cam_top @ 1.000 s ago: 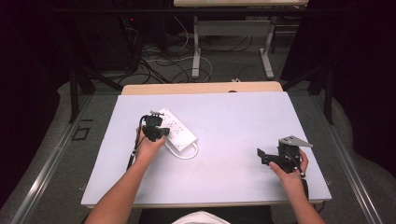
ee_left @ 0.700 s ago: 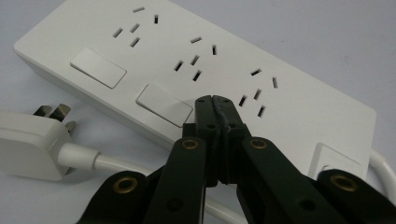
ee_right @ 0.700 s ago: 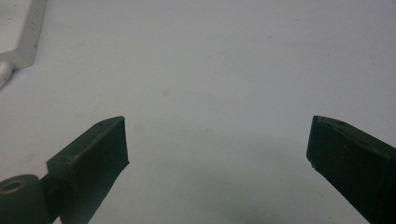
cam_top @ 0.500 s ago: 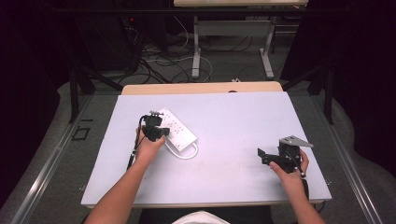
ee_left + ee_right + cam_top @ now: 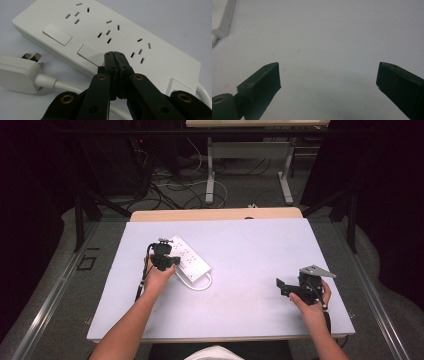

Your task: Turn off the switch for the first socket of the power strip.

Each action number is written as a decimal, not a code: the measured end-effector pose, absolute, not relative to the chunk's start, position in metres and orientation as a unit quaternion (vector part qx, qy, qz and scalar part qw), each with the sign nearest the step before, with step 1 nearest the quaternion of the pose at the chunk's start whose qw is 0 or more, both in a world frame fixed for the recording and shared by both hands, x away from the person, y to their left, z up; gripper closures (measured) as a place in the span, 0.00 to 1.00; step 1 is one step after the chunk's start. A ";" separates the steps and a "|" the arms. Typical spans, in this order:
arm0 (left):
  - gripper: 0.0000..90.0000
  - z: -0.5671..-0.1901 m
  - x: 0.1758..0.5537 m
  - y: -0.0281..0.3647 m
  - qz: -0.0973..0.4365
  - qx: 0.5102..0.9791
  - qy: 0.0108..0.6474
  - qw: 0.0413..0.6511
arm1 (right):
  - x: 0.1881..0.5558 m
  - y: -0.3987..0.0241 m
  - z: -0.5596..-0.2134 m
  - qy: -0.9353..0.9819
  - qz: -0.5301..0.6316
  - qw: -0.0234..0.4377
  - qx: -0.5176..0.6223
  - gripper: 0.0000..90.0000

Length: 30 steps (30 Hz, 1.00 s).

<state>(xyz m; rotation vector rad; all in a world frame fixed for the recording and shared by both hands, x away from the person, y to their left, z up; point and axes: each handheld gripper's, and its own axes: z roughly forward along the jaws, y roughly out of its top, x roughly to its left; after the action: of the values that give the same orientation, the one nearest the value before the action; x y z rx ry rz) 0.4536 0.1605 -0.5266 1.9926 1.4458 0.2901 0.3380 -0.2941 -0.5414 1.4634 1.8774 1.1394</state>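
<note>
A white power strip (image 5: 189, 259) lies on the left half of the table, its white cord looping beside it. In the left gripper view the strip (image 5: 105, 32) has three socket groups and rocker switches, and its white plug (image 5: 18, 73) lies at the left. My left gripper (image 5: 113, 53) is shut, jaws pressed together, the tips over the strip by the middle switch (image 5: 90, 54); whether they touch it I cannot tell. From above, the left gripper (image 5: 165, 259) sits at the strip's near-left side. My right gripper (image 5: 281, 287) (image 5: 328, 80) rests open over bare table at the right, nothing between its jaws.
The pale table (image 5: 260, 250) has a wooden strip along its far edge. Beyond it stand a desk's metal legs (image 5: 210, 175) and tangled floor cables. A corner of the power strip (image 5: 223, 17) lies at the top left of the right gripper view.
</note>
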 end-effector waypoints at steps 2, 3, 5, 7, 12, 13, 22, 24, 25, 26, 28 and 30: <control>1.00 -0.525 0.453 0.162 0.109 0.759 0.553 0.327 | 0.338 -0.294 -0.542 0.689 0.418 0.248 0.537 0.05; 1.00 -0.525 0.453 0.162 0.109 0.759 0.553 0.327 | 0.338 -0.294 -0.542 0.689 0.418 0.249 0.538 0.05; 0.99 -0.525 0.452 0.162 0.110 0.758 0.551 0.330 | 0.338 -0.294 -0.542 0.689 0.418 0.248 0.538 0.05; 0.99 -0.523 0.451 0.163 0.108 0.759 0.550 0.332 | 0.338 -0.294 -0.542 0.689 0.418 0.248 0.538 0.05; 0.98 -0.520 0.450 0.165 0.106 0.758 0.549 0.336 | 0.338 -0.294 -0.542 0.688 0.419 0.248 0.538 0.05; 0.98 -0.520 0.450 0.165 0.106 0.758 0.549 0.336 | 0.338 -0.294 -0.542 0.688 0.419 0.248 0.538 0.05; 0.95 -0.514 0.447 0.168 0.099 0.758 0.545 0.345 | 0.339 -0.293 -0.541 0.687 0.418 0.248 0.540 0.05; 0.94 -0.514 0.447 0.167 0.101 0.755 0.546 0.349 | 0.339 -0.293 -0.541 0.687 0.418 0.247 0.541 0.05; 0.94 -0.514 0.447 0.168 0.098 0.755 0.546 0.350 | 0.339 -0.293 -0.541 0.687 0.418 0.248 0.540 0.05; 0.93 -0.513 0.447 0.169 0.092 0.755 0.546 0.351 | 0.339 -0.293 -0.541 0.688 0.417 0.250 0.538 0.05; 0.91 -0.513 0.447 0.169 0.095 0.753 0.547 0.353 | 0.339 -0.293 -0.541 0.688 0.418 0.249 0.539 0.05; 0.89 -0.512 0.447 0.169 0.094 0.752 0.547 0.355 | 0.339 -0.293 -0.541 0.687 0.418 0.248 0.540 0.05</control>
<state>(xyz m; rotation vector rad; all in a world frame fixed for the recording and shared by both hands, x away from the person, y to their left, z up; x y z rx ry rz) 0.4468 0.1690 -0.5121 1.9431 1.4131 0.2438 0.3393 -0.2932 -0.5411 1.4711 1.8733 1.1381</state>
